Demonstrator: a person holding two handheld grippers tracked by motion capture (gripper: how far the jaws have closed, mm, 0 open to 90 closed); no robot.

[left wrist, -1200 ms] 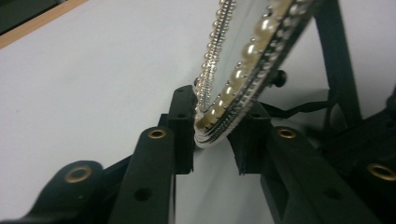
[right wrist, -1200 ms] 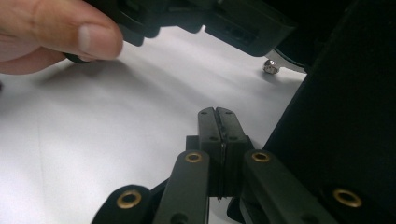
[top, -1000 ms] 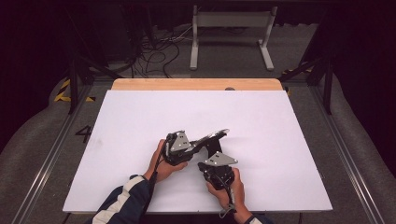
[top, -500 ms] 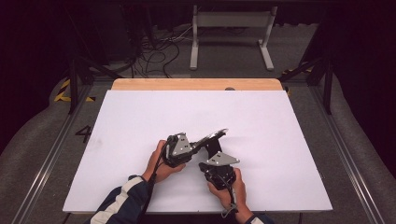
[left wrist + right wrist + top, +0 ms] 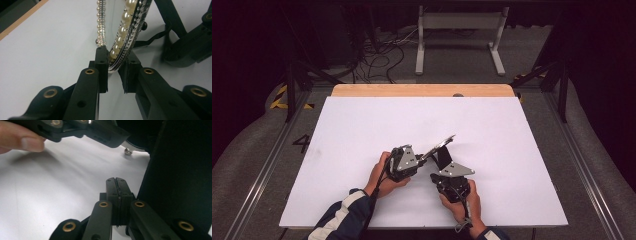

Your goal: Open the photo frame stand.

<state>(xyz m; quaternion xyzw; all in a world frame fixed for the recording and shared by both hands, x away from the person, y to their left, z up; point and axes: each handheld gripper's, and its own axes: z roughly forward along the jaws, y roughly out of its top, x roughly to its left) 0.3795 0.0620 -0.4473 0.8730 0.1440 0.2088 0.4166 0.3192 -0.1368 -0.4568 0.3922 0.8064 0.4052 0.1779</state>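
White sheeting covers the table (image 5: 362, 130), with a strip of bare wood along its far edge. On the left of the high view, a hand in a striped sleeve holds the left gripper (image 5: 428, 156) just above the near middle of the sheet, angled toward the far right. Its jaws are clamped narrowly on the rim of a pearl-edged picture frame (image 5: 443, 144), which is tilted up off the sheet. In the left gripper view the frame (image 5: 126, 32) rises from between the two pads (image 5: 102, 62). A row of pearls and a silver braided border run along its edge, and its glass mirrors a line of beads. A thin black strap trails from the frame's back to a dark stand piece beyond. Just to the right, the right gripper (image 5: 443, 162) sits close beside the left one, pointing away from the person toward the back of the frame. In the right gripper view its jaws (image 5: 117, 185) are pressed fully together with nothing visible between them, and a black panel (image 5: 180, 175), seemingly the frame's back, stands immediately to their right.
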